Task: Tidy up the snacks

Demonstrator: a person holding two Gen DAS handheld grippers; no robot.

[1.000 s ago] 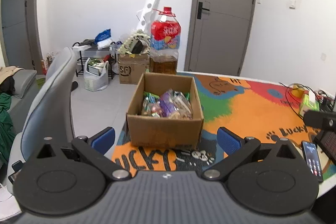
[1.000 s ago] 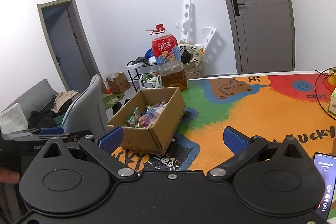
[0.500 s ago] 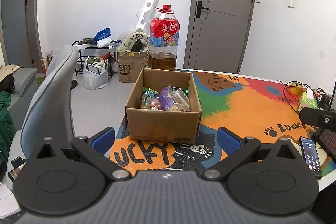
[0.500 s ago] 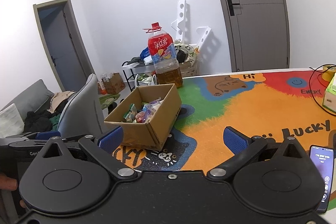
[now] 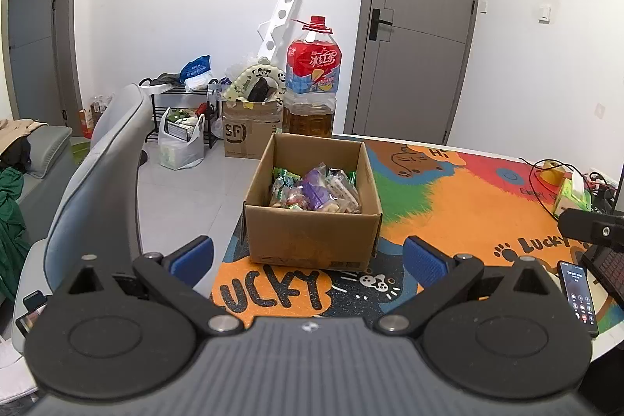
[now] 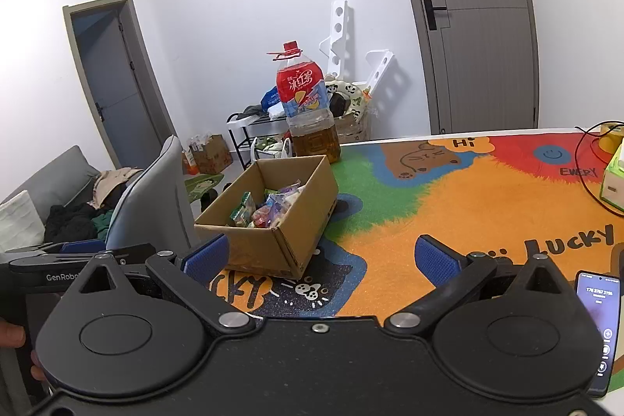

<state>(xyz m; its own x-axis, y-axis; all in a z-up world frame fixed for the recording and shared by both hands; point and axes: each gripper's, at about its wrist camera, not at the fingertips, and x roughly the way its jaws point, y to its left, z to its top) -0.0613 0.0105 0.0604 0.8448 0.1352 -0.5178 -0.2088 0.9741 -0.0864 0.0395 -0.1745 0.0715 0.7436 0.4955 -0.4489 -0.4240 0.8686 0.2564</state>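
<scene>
A cardboard box (image 5: 312,217) sits near the left edge of the colourful surface (image 5: 460,205), holding small wrapped snacks (image 5: 316,192). Both the left tongs (image 5: 308,256) and the right tongs (image 6: 319,260) hang apart, empty. The packets look light, crinkly, slippery; pinch at a sealed edge.

White walls enclose the room. A grey panelled door (image 5: 417,38) with a black handle stands upper right; a second grey-framed doorway (image 5: 35,26) opens at far left. Pale grey floor tiles (image 5: 187,190) spread below centre-left, behind a grey upholstered chair back (image 5: 101,182).
</scene>
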